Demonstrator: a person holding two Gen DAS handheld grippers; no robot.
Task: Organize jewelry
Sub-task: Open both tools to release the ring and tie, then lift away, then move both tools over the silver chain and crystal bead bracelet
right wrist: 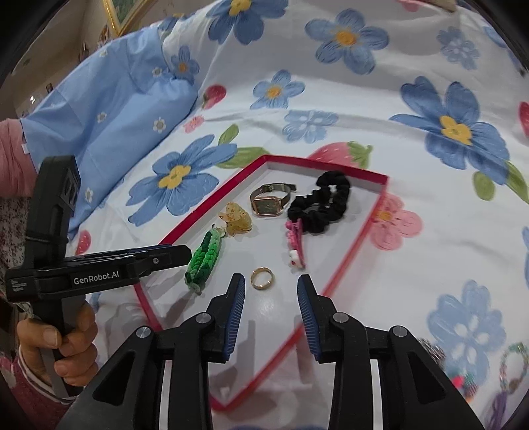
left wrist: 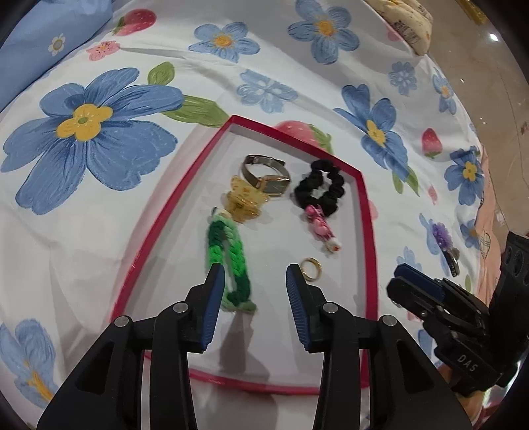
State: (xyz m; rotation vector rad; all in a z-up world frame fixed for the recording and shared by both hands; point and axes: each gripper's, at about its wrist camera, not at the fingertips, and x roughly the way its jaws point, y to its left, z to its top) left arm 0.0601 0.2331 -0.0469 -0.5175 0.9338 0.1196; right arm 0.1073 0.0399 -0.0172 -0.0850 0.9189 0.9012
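Ring lies flat in the red tray, just ahead of the gaping right gripper; light, hard, slippery, best pinched across its rim. Left gripper gapes empty too.

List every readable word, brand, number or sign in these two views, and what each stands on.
"GenRobot.AI": side of the left gripper, right wrist view.
"DAS": body of the right gripper, left wrist view.
Small white print left of "GenRobot.AI": too small to read.
Print on the cream cushion: blurred, unreadable.
Watch dial: no legible marks.

Black claw — ribbed blue pads, silver screws, "GenRobot.AI" lettering.
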